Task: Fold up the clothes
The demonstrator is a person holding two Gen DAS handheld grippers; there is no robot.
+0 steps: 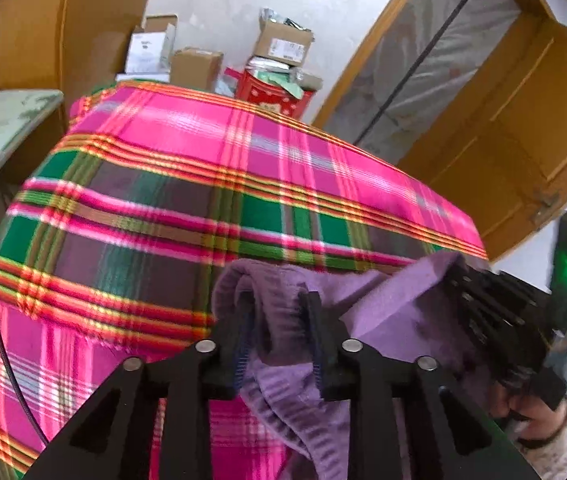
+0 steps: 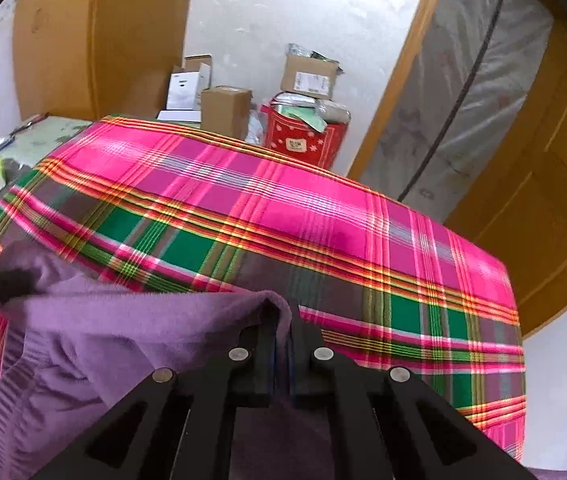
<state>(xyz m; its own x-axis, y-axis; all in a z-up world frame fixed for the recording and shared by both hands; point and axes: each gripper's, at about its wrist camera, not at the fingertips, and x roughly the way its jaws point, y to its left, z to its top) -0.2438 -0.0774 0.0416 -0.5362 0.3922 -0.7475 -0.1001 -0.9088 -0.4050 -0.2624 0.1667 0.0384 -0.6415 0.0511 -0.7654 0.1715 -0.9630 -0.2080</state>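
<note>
Left wrist view: your left gripper (image 1: 279, 320) stands partly open, purple garment (image 1: 383, 312) bunched loose between its fingers, low centre frame over the plaid cloth (image 1: 187, 184). Right wrist view: your right gripper (image 2: 283, 336) is pinched tight on a garment fold, lower centre; fabric trails lower left.

A table (image 2: 323, 216) with a pink plaid cloth stands before a white wall (image 2: 283, 20). Boxes (image 2: 225, 110) are stacked behind its far edge, a wooden door (image 2: 543, 208) at right.
</note>
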